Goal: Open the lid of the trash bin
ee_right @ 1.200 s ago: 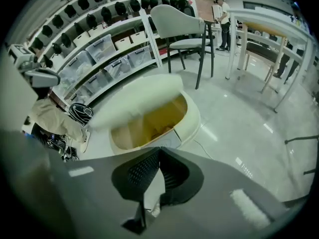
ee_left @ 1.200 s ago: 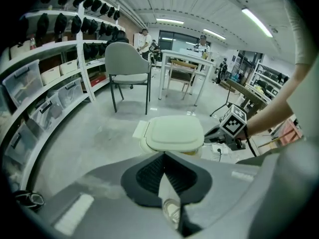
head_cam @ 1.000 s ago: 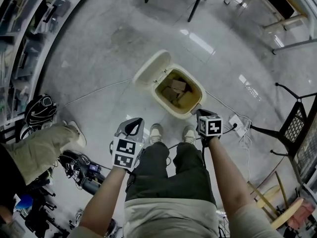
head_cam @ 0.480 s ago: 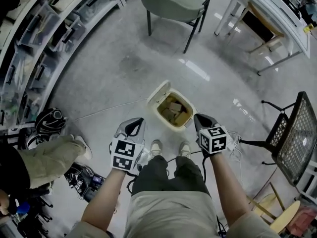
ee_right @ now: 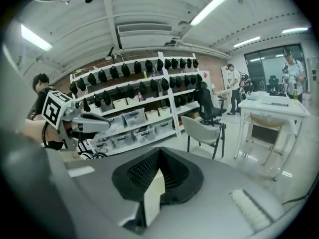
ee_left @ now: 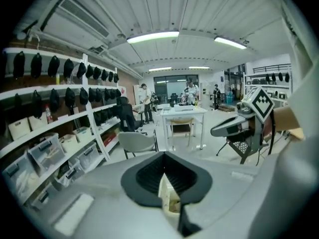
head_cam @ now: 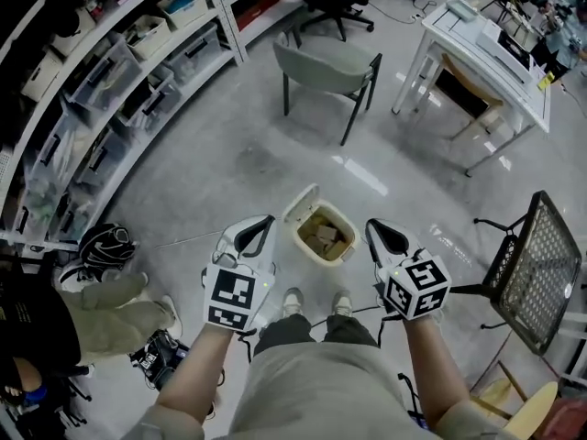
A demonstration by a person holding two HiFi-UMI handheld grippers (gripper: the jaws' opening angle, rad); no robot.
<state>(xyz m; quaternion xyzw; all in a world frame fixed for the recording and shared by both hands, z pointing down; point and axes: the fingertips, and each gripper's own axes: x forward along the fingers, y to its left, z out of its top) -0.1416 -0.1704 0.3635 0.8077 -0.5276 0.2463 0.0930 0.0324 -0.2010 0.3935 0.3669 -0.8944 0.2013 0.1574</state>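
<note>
The cream trash bin (head_cam: 326,236) stands on the floor just ahead of my feet, its lid (head_cam: 300,203) swung up to the left and cardboard scraps showing inside. My left gripper (head_cam: 265,220) hovers high above the floor left of the bin, jaws together, holding nothing. My right gripper (head_cam: 371,225) hangs at the same height right of the bin, also shut and empty. Neither touches the bin. In the left gripper view a sliver of the bin (ee_left: 167,197) shows below the closed jaws, with the right gripper (ee_left: 223,129) off to the right.
A green chair (head_cam: 326,66) stands beyond the bin and a white desk (head_cam: 478,41) at the far right. Shelves with storage boxes (head_cam: 111,79) line the left side. A black mesh chair (head_cam: 529,271) is at the right; another person's leg (head_cam: 103,306) and a helmet (head_cam: 106,247) are at the left.
Both grippers have risen and drawn back from the bin, and the head view has lifted, so the bin looks smaller and farther. The lid stays open.
</note>
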